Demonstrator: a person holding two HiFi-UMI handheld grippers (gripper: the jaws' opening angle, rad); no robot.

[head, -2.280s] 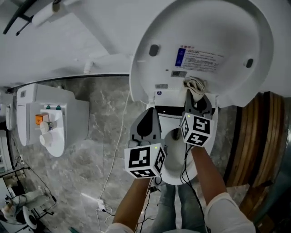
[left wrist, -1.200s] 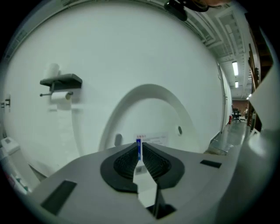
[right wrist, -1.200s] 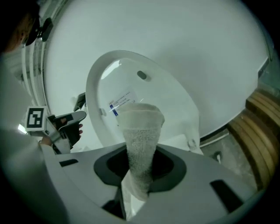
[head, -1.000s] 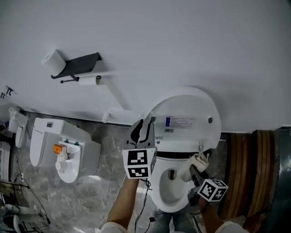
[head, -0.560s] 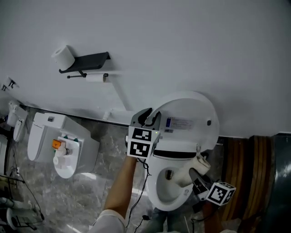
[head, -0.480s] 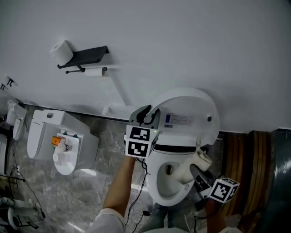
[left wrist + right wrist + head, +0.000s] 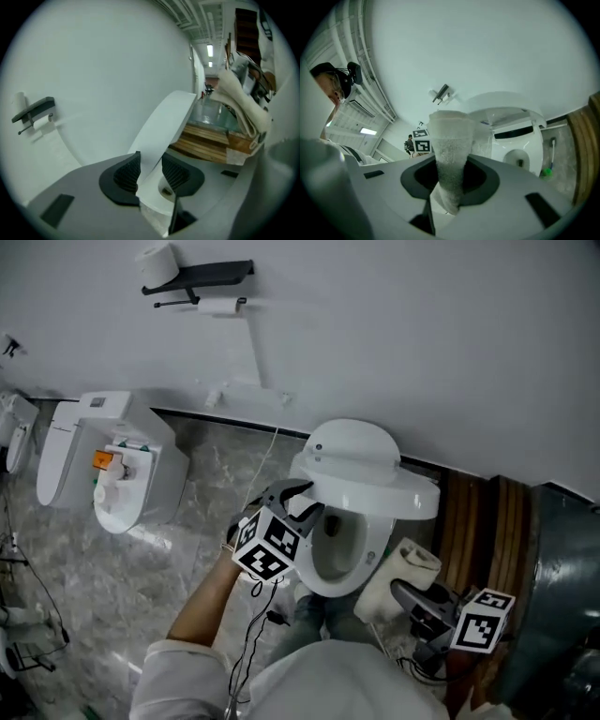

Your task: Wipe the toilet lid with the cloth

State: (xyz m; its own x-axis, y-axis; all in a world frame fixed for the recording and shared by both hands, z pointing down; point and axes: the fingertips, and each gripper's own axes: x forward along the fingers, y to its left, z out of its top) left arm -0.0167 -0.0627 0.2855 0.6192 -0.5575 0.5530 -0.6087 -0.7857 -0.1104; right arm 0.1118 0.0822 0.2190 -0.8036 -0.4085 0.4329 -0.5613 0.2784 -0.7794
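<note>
Nearest to the camera, at the lower right of the head view, the right tool [image 7: 405,592] is clenched on the cloth [image 7: 405,570]. The cloth is white and bunched into a thick roll that stands out in front of the jaws. In the right gripper view the same cloth [image 7: 450,150] fills the gap of the right tool [image 7: 450,177], with both pads pressed on it. It is near the toilet but does not touch it.

A little further, the left tool [image 7: 300,501] is at the left rim of the toilet bowl [image 7: 342,545]. Its jaws have just been opening and now stand wide. In the left gripper view the edge of the toilet lid [image 7: 164,126] passes between the jaws of the left tool [image 7: 150,171]. The pads seem not to press on it, but this view is too close to be sure.

The toilet lid [image 7: 361,451] is tilted forward over the bowl, neither upright nor flat.

Behind it are wooden boards [image 7: 483,531] at the right and a grey stone floor [image 7: 112,577]. A second toilet [image 7: 103,460] stands at the left. On the white wall a paper holder [image 7: 202,277] carries two rolls.
</note>
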